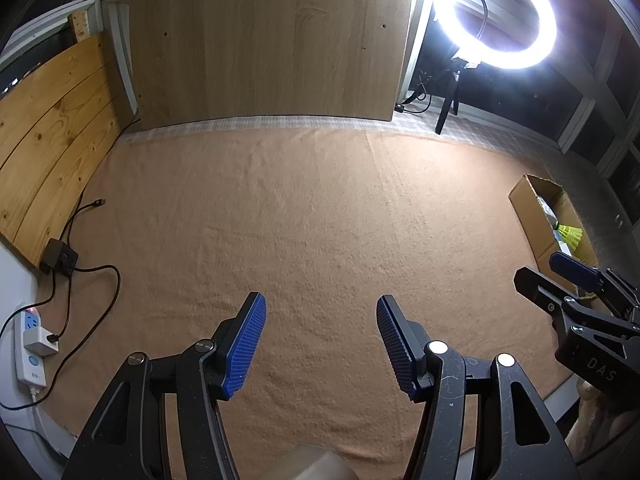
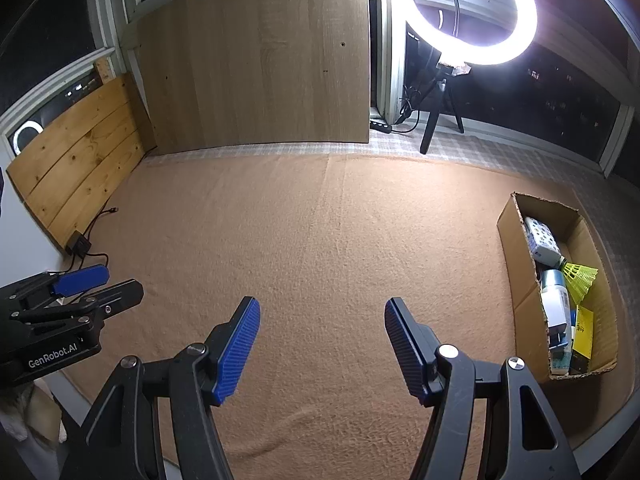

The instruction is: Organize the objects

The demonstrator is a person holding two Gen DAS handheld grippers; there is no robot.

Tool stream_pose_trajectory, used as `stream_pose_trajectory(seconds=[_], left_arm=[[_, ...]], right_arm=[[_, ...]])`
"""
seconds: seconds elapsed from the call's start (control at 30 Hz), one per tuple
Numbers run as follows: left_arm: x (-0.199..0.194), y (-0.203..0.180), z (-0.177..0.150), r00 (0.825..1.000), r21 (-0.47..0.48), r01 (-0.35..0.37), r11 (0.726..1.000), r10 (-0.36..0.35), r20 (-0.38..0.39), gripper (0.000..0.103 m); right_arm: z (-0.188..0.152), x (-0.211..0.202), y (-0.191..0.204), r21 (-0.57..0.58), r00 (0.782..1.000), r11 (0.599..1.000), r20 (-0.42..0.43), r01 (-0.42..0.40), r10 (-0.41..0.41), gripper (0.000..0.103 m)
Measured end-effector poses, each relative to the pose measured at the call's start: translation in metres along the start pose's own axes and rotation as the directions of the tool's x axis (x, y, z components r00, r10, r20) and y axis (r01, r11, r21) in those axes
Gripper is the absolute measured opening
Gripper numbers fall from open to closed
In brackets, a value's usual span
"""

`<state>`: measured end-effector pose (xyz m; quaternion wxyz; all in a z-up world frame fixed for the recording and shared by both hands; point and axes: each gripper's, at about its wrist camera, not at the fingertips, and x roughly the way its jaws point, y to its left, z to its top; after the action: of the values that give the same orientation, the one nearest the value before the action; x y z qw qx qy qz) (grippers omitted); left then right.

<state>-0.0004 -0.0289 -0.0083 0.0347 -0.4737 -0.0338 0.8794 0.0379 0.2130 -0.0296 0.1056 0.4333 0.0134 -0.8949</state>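
Orange-tan cloth (image 2: 320,264) spread across the surface, plaid covering (image 2: 500,152) showing past its far edge; tall pale wood panel (image 2: 256,64) propped upright at the back, knotty pine boards (image 2: 80,160) leaning at the left. Bright ring light (image 2: 474,12) on a black tripod at the far right; dark night windows (image 2: 560,92) behind; white power strip (image 1: 30,344) and black cables (image 1: 92,280) at the left.

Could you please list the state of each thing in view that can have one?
left gripper: open, empty.
right gripper: open, empty.
cardboard box: open at the top, holding items.
yellow shuttlecock: lying in the box.
ring light: switched on.
power strip: plug inserted, red indicator lit.
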Motion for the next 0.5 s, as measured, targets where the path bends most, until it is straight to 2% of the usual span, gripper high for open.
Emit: stream_pose_trajectory(seconds=[0.5], left_arm=[[-0.0007, 0.0001, -0.0026, 1.000, 0.005, 0.000, 1.000, 0.000, 0.002, 0.061]], right_arm=[[-0.0042, 0.0005, 0.0016, 0.008, 1.000, 1.000, -0.005, 0.002, -0.002, 0.061]])
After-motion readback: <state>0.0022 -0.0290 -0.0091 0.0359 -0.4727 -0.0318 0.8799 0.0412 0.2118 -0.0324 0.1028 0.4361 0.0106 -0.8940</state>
